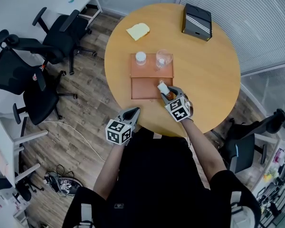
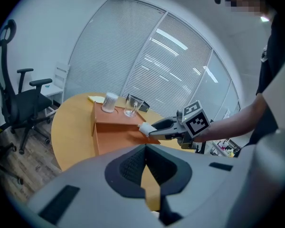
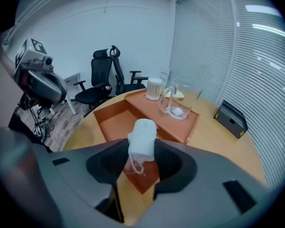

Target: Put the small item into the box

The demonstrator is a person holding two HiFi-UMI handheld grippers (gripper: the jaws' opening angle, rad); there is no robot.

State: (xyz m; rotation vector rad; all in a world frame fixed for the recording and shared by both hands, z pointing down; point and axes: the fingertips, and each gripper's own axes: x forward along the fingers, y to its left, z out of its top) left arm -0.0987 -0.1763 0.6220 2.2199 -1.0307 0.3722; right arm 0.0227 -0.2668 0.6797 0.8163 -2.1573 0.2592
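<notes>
Small item: a white roll of cloth (image 3: 142, 139) with a few loose threads at its lower end, clamped between the jaws of the right gripper (image 3: 142, 152).
Where it is: at the right edge of the box's (image 1: 143, 88) open near section, above the rim and not resting inside it.
Writing: black-and-white square markers show on both gripper cubes. The black case (image 1: 197, 21) at the far side of the table (image 1: 204, 80) carries white stripes. No lettering is clear enough to read on any of them.
Right arm: the bare forearm reaches out from the black-clad torso across the near table edge. The gripper points forward and steeply down, with its marker cube facing up.
Right fingers: spread about as wide as the roll, with the pads pressing on both of its sides.
Left arm: the elbow is bent. The left gripper (image 1: 133, 112) is held just off the near-left edge of the table and tilts gently down toward the box.
Left fingers: the tips meet, with nothing between them.
Box: orange-brown, with a sunken open section nearer the person and a raised flat section beyond it.
On the raised section: a white ribbed jar (image 1: 140, 57) and a clear glass (image 1: 164, 59) stand side by side, with something white lying in the glass.
Elsewhere: a pale yellow pad (image 1: 138, 31) lies beyond the box, and black office chairs (image 1: 61, 37) stand on the wood floor to the left.
</notes>
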